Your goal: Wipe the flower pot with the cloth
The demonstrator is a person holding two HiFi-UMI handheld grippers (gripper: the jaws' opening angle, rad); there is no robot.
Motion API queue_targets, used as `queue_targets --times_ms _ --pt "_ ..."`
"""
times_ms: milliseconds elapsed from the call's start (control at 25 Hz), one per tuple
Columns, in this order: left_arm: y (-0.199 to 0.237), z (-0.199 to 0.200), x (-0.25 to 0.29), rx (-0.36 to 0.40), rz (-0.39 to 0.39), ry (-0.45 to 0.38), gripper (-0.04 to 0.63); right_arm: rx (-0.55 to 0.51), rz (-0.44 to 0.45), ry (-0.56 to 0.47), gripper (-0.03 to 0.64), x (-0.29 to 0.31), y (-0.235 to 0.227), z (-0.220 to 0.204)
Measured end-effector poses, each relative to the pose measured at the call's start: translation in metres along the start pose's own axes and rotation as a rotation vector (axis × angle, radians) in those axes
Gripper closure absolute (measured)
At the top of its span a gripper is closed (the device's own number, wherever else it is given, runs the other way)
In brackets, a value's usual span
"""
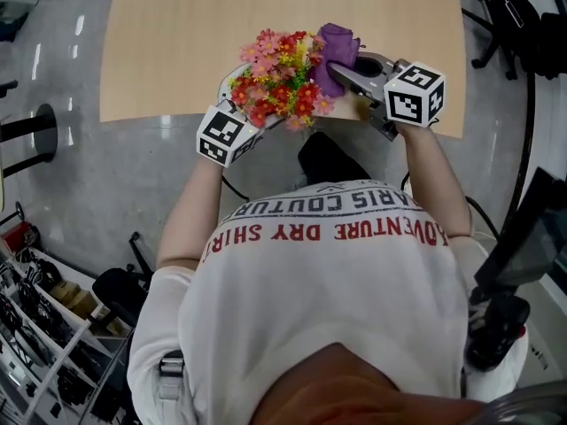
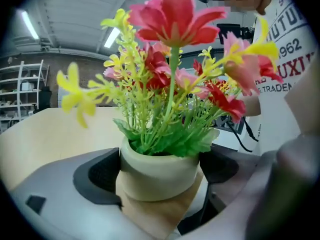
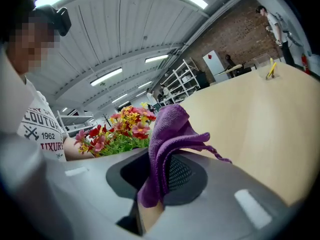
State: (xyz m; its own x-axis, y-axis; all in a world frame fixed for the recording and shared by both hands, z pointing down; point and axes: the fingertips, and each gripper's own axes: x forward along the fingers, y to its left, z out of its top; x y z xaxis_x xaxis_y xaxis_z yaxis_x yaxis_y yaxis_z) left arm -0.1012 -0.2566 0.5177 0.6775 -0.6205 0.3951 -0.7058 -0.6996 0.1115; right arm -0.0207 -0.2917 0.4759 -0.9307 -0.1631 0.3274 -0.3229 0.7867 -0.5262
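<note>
Desk (image 1: 266, 51): light wood top, plain w/ faint grain, matte, seen from above in head view. Front edge runs straight across, approx. level w/ the person's hands; front-left corner in view. Desk stands on a grey, glossy floor (image 1: 106, 175). Flower pot (image 2: 159, 176) sits at the front edge, over the wood; can't tell if it touches. Right gripper view: small yellow item (image 3: 270, 69) upright on the far end.
</note>
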Motion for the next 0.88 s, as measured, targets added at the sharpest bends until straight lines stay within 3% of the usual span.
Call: queue_targets --times_ms 280,480,760,880 --pt "0.002 0.003 -0.005 0.009 -0.024 -0.008 0.089 -0.041 0.059 0.121 0.572 0.025 0.004 -0.011" --pt "0.002 0.005 -0.003 0.018 -0.039 -0.010 0.087 0.014 0.089 0.170 0.572 0.032 -0.003 -0.015" --pt "0.004 0.005 -0.002 0.027 -0.075 0.007 0.087 0.022 -0.053 0.315 0.578 0.051 -0.031 -0.035" --pt "0.005 0.005 0.003 0.033 -0.103 0.016 0.087 0.038 -0.090 0.329 0.578 0.051 -0.039 -0.039"
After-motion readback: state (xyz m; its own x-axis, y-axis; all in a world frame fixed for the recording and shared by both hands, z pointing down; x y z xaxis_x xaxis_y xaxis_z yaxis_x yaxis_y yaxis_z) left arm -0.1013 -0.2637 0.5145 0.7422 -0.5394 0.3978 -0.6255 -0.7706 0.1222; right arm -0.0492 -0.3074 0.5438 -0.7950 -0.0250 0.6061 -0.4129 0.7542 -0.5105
